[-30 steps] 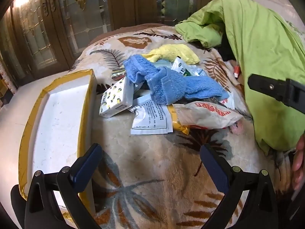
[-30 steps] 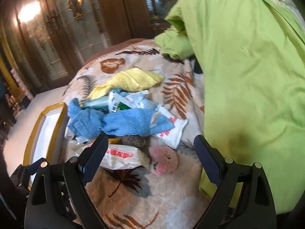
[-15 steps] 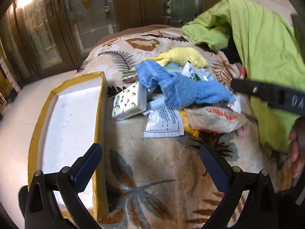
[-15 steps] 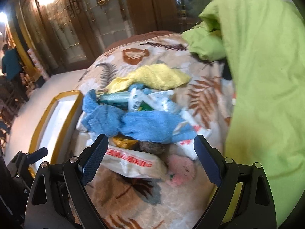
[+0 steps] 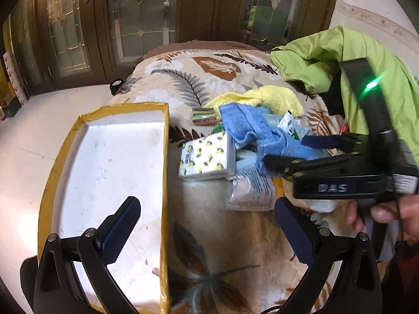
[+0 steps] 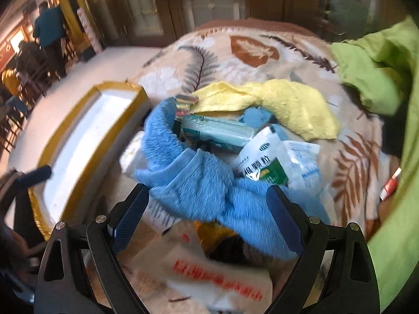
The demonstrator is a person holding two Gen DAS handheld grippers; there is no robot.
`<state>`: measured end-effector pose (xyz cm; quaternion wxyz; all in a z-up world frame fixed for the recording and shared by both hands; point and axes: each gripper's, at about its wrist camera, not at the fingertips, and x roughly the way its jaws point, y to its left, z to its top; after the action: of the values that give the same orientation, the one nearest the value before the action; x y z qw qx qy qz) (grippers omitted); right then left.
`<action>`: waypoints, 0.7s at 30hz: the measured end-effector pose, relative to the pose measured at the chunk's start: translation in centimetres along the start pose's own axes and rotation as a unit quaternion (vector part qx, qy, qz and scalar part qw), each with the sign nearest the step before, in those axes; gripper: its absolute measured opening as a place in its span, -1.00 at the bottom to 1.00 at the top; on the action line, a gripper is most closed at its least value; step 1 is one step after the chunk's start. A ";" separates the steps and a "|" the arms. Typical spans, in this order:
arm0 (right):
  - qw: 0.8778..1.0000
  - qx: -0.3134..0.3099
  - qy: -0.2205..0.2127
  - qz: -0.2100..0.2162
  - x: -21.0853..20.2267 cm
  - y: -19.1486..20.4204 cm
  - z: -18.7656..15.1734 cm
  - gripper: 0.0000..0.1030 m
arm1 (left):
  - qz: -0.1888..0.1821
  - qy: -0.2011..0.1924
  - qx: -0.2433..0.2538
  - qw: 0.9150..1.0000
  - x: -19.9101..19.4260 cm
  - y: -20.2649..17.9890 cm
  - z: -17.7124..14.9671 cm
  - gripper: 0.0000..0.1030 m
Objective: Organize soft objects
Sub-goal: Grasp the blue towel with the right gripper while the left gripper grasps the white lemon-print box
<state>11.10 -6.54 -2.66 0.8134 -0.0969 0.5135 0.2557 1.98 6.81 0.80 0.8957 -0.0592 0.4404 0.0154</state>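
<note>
A blue fluffy cloth (image 6: 199, 183) lies on a pile of packets on a leaf-patterned blanket, with a yellow cloth (image 6: 282, 102) behind it. My right gripper (image 6: 207, 209) is open, its fingers on either side of the blue cloth's near part. In the left wrist view the right gripper (image 5: 301, 151) reaches over the blue cloth (image 5: 248, 128) from the right, beside the yellow cloth (image 5: 269, 99). My left gripper (image 5: 207, 227) is open and empty, hovering over the blanket and the right edge of a white foam tray (image 5: 104, 170) with yellow tape.
A white tissue pack with lemon print (image 5: 207, 157), paper sachets (image 5: 251, 191), a green-white packet (image 6: 264, 167) and a red-printed bag (image 6: 214, 269) lie in the pile. A green garment (image 5: 340, 60) covers the right side. Glass-panelled wooden doors stand behind.
My right gripper has moved forward and down until its open fingers straddle the blue cloth. My left gripper has drawn back and turned left, so more of the tray shows.
</note>
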 end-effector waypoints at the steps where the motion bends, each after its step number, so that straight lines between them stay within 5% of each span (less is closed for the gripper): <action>1: 1.000 0.003 0.010 0.005 0.8 -0.2 0.2 0.78 | 0.000 0.001 0.005 1.000 0.1 0.0 0.1 0.98; 3: 0.999 0.013 0.024 0.022 1.8 -0.5 0.3 0.76 | 0.000 0.004 0.018 1.000 0.5 -0.2 0.3 0.98; 6: 0.998 0.029 0.038 0.046 2.3 -0.9 0.2 0.11 | -0.032 0.008 0.033 0.999 1.0 0.0 0.8 0.98; 7: 0.997 0.035 0.044 0.048 2.5 -1.0 0.1 0.04 | -0.052 0.007 0.035 0.998 1.1 0.1 1.0 0.98; 10: 0.997 0.046 0.036 0.043 1.7 -1.0 -0.6 -0.04 | -0.097 0.003 0.054 0.994 1.5 0.3 1.6 0.98; 21: 0.989 0.114 -0.051 0.085 -5.9 -2.0 -1.8 -0.03 | -0.153 0.045 0.201 0.967 5.3 -0.1 3.5 0.98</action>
<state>8.68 -10.86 1.49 0.8197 0.0534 0.5033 0.2682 8.02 7.00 -1.28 0.8600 0.0543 0.4604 -0.2134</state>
